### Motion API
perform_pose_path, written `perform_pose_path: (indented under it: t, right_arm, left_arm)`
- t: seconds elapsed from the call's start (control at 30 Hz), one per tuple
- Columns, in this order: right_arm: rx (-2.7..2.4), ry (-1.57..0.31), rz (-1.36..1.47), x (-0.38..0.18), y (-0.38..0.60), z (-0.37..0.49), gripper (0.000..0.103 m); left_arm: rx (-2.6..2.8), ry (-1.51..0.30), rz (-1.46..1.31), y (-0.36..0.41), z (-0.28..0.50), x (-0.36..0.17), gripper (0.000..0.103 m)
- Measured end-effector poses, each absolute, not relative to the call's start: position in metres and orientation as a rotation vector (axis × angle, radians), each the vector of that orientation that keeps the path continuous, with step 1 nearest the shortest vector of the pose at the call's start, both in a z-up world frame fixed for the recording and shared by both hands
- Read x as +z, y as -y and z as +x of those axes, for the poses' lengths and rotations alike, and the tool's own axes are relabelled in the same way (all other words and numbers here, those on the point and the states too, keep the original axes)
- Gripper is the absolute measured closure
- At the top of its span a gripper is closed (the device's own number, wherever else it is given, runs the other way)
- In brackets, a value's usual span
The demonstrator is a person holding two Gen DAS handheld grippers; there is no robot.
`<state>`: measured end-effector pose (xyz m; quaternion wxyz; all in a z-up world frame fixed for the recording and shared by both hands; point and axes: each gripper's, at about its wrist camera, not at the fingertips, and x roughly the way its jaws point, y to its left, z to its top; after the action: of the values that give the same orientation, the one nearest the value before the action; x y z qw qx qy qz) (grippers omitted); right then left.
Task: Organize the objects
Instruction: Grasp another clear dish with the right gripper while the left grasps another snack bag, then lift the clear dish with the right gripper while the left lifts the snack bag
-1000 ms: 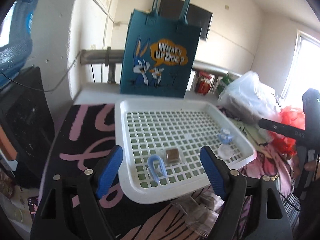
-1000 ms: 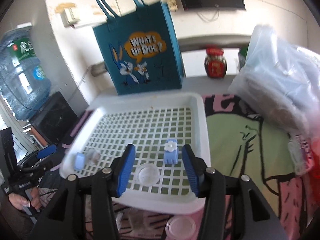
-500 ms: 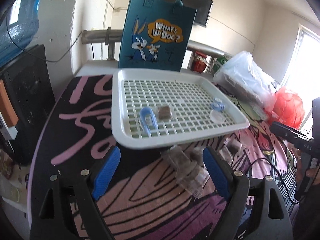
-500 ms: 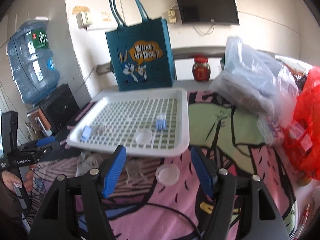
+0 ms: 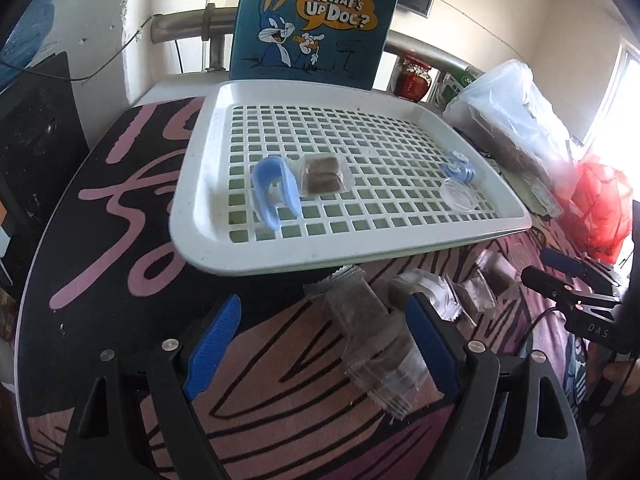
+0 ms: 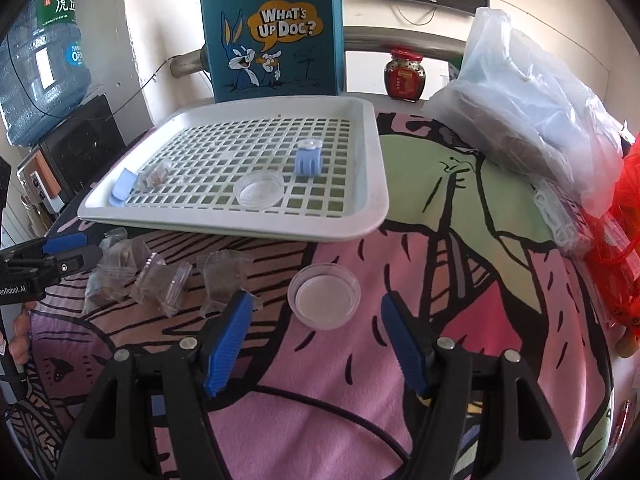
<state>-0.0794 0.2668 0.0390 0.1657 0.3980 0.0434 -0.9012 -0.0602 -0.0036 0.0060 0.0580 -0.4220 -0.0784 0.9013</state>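
Here the left gripper (image 5: 324,336) stands wide open over a clear-wrapped brown snack packet (image 5: 370,328) lying between its jaws on the patterned cloth (image 5: 128,216). The right gripper (image 6: 316,332) – its jaws just widened – brackets a small clear round dish (image 6: 324,295), gripping nothing, near the white perforated plastic tray (image 6: 372,168).

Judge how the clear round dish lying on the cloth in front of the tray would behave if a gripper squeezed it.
The clear round dish looks thin and probably light, so it may slide on the patterned cloth. Its smooth rim could slip between pads. Being low and wide, it seems unlikely to tip.
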Motion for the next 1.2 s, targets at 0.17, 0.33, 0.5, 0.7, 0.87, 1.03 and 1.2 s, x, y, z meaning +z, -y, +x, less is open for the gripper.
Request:
perform_pose_path:
  t: [0.17, 0.33, 0.5, 0.7, 0.87, 1.03, 1.2]
  right_arm:
    - [-2.562, -0.120, 1.161, 0.036, -0.265, -0.087, 0.044]
    - [-2.524, -0.109, 1.197, 0.031, -0.263, -0.091, 0.064]
    - [-2.507, -0.067, 1.180, 0.032, -0.265, -0.080, 0.064]
    - [-2.501, -0.068, 1.126, 0.041, -0.256, -0.054, 0.064]
    - [-2.468, -0.142, 1.144, 0.035, -0.237, -0.044, 0.064]
    - [-2.455, -0.137, 1.161, 0.031, -0.237, -0.043, 0.064]
    - [-2.443, -0.133, 1.163, 0.030, -0.236, -0.040, 0.064]
  left_arm:
    - [2.764, 0.193, -1.297, -0.004, -0.062, 0.007, 0.053]
    - [2.746, 0.261, -1.278, 0.005, -0.058, 0.007, 0.068]
    - [2.744, 0.244, -1.260, 0.008, -0.039, 0.011, 0.082]
    - [2.745, 0.208, -1.201, 0.010, -0.014, 0.019, 0.089]
    - [2.727, 0.238, -1.186, 0.015, -0.006, 0.019, 0.090]
    - [2.721, 0.245, -1.151, 0.014, -0.002, 0.022, 0.090]
    - [2.736, 0.233, -1.151, 0.012, -0.003, 0.022, 0.090]
